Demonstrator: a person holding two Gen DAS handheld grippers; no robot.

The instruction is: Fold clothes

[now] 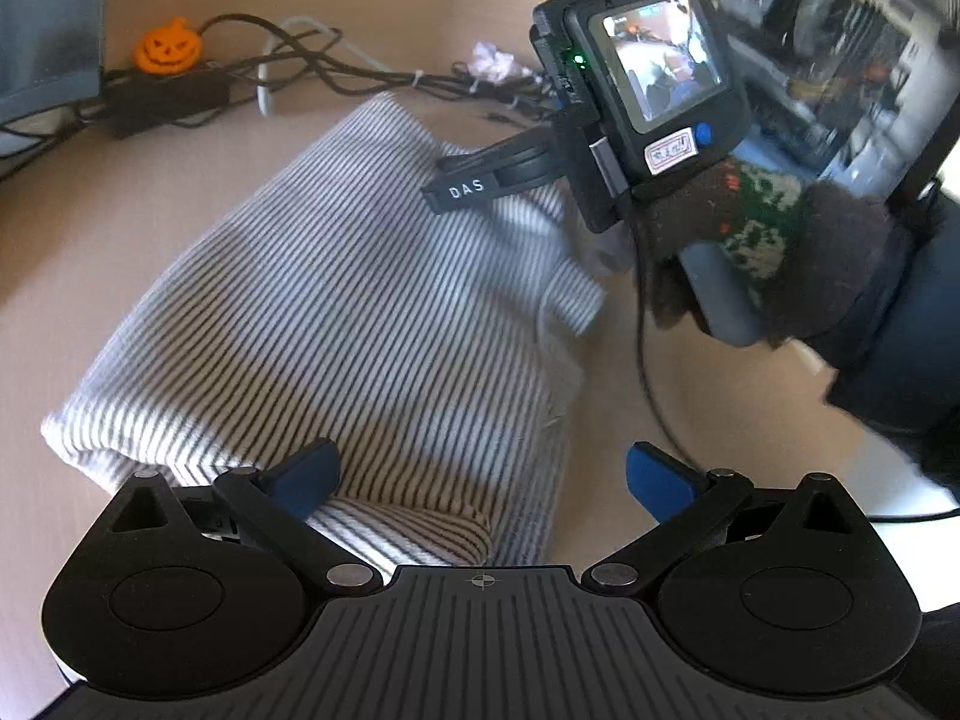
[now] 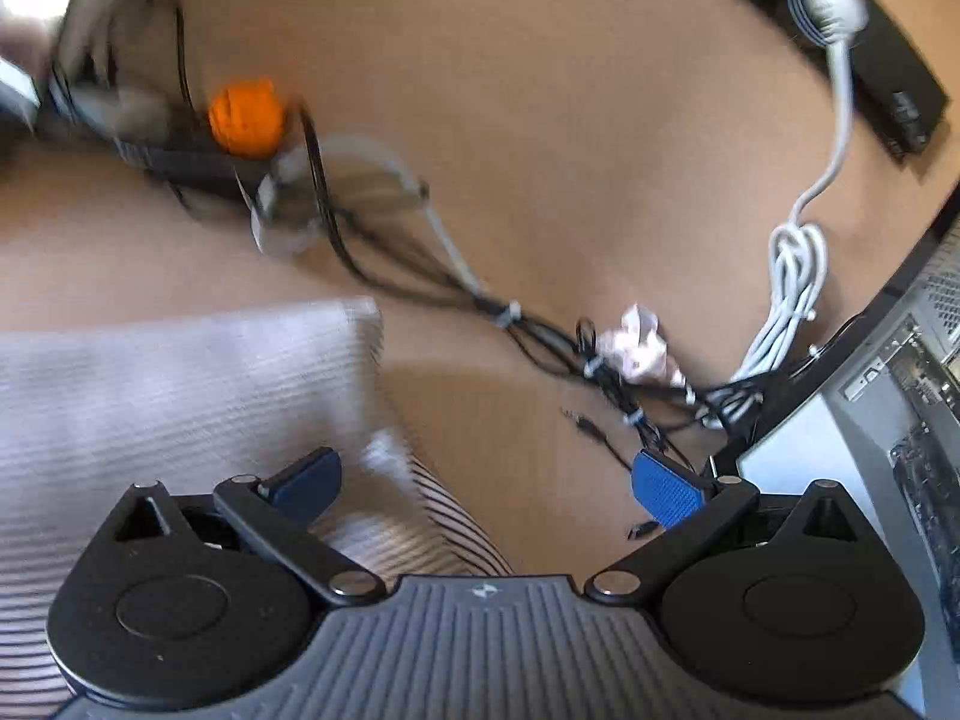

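1. Striped garment (image 1: 336,312): it lay folded into a thick, roughly rectangular bundle on the tan tabletop (image 1: 120,228), white cloth with thin dark stripes running across it.
2. Its near end showed a rolled, doubled edge just in front of your left gripper (image 1: 480,474), and a looser flap stuck out on its right side near your gloved hand (image 1: 768,246).
3. Your left gripper's blue-padded fingers (image 1: 306,474) stood wide apart; the left pad sat over the cloth, the right pad over bare table, and nothing was clamped between them.
4. Your right gripper (image 2: 486,480) was likewise spread wide and gripped nothing; in its own view the garment filled the lower left, blurred by motion, with a striped fold running under its left finger.
5. In the left wrist view, the right gripper's black finger marked "DAS" reached over the far right part of the bundle; whether it touched the cloth I cannot tell.
6. Beyond the garment, an orange pumpkin figure (image 1: 168,48) sat on a black power brick (image 1: 168,99) among tangled black cables (image 2: 540,336).
7. A coiled white cable (image 2: 792,294) and a crumpled scrap of pale paper (image 2: 642,342) lay near the table's far right edge.
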